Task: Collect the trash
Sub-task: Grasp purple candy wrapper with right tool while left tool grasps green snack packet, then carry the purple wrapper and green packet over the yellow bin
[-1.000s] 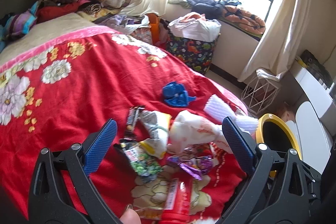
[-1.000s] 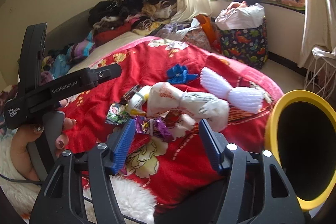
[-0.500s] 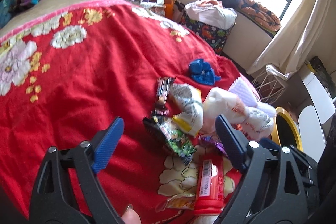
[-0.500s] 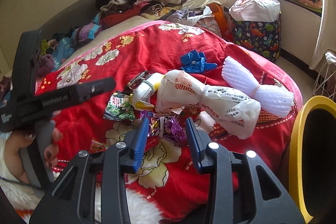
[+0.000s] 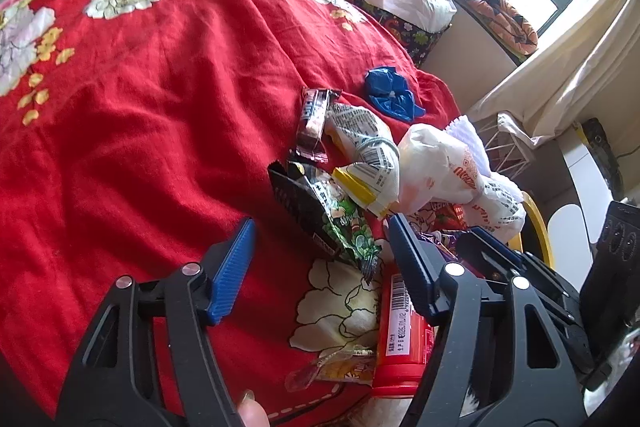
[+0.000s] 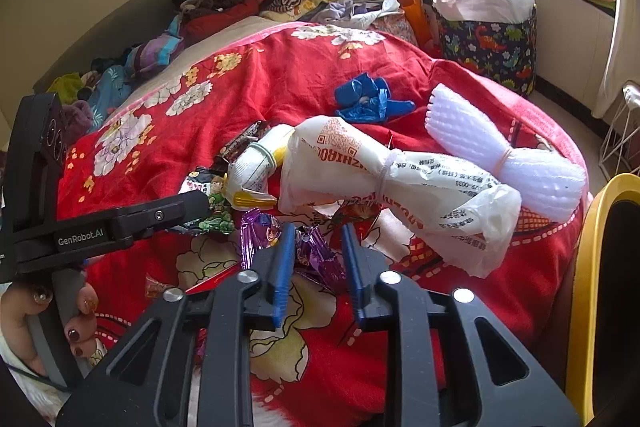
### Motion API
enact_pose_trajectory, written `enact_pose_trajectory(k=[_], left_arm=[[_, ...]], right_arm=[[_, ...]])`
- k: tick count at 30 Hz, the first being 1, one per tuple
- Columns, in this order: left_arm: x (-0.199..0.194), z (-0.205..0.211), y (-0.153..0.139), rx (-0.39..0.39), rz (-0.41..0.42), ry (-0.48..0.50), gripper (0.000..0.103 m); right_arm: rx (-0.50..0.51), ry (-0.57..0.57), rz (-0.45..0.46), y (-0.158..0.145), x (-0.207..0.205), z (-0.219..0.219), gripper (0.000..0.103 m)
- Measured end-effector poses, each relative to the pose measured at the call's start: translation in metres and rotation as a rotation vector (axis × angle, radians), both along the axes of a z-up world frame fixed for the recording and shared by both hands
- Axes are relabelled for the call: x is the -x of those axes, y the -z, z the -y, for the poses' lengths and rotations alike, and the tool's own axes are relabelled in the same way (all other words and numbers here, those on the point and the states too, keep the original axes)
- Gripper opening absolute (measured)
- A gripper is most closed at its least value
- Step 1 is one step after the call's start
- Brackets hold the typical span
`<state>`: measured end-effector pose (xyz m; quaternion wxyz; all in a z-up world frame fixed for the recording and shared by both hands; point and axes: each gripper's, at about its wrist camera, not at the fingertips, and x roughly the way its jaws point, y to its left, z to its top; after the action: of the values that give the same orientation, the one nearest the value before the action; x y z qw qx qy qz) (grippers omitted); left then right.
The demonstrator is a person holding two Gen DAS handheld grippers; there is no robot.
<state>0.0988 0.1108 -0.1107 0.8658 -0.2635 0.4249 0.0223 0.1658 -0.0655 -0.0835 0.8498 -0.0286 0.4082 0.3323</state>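
- As its jaws have just been closing, the right gripper (image 6: pixel 318 269) brackets the crinkly purple foil wrapper (image 6: pixel 316 255) at lower centre, pads not visibly pressing.
- Weightless, slippery and springy, I judge; pinch a bunched fold.
- Left gripper (image 5: pixel 320 263), also narrowing, hovers empty beside the green snack packet (image 5: pixel 344 223) on the red blanket (image 5: pixel 140 131).

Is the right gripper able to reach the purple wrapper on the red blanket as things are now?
Probably yes. The right gripper has just been closing, and the crumpled purple wrapper already sits between its blue fingers. Nothing lies over it; the white plastic bag rests just behind. Whether the pads press it yet is unclear.
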Motion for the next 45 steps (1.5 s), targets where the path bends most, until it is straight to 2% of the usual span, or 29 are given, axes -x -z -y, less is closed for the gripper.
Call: enact_pose_trajectory(k=[4, 7, 9, 14, 28, 45], left_arm=[[-0.001, 0.002, 0.002, 0.018, -0.007, 0.013, 0.048], [-0.002, 0.003, 0.004, 0.038, -0.015, 0.019, 0.036], [-0.002, 0.004, 0.005, 0.044, -0.016, 0.023, 0.023], [-0.001, 0.004, 0.000, 0.040, 0.001, 0.024, 0.014], [0.005, 0.013, -0.034, -0.041, 0.111, 0.049, 0.007], [0.006, 0.039, -0.061, -0.092, 0.183, 0.122, 0.004]], right_arm=[[-0.006, -0.017, 0.001, 0.001, 0.003, -0.001, 0.016], [-0.014, -0.015, 0.006, 0.000, 0.008, 0.000, 0.014], [-0.025, -0.007, 0.005, -0.001, 0.010, 0.004, 0.013], [-0.043, 0.003, 0.010, -0.005, 0.015, 0.011, 0.013], [-0.070, 0.000, 0.063, -0.025, 0.033, 0.020, 0.012], [-0.112, 0.057, 0.106, -0.045, 0.040, 0.046, 0.012]])
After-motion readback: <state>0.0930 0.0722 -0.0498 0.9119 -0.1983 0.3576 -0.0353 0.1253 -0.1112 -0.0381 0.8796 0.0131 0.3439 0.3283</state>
